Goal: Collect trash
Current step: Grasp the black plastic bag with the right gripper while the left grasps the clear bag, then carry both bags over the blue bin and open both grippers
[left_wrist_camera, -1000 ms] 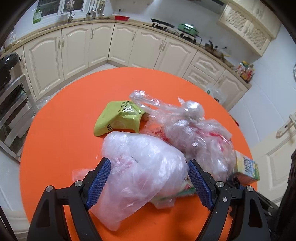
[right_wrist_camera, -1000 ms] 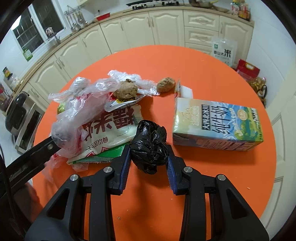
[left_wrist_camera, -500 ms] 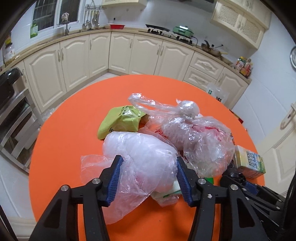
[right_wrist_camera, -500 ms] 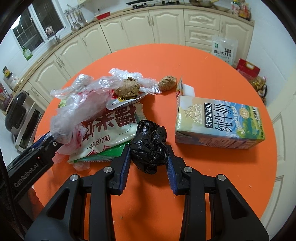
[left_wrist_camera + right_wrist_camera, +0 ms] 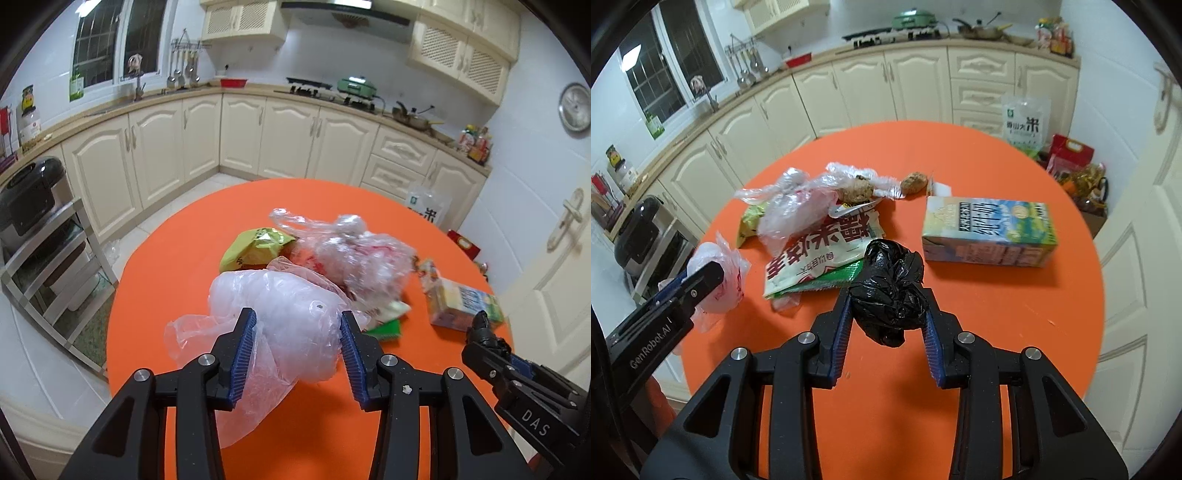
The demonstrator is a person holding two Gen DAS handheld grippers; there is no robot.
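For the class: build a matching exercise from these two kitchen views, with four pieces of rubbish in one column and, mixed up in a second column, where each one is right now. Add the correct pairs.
Things
1. black bag
2. clear plastic bag
3. milk carton
4. yellow-green wrapper

Places
A. lying on its side on the orange table, held by nothing
B. gripped in the left tongs
C. partly under the crumpled plastic pile, held by nothing
D. gripped in the right tongs

Pairs: 1-D, 2-B, 3-A, 4-C
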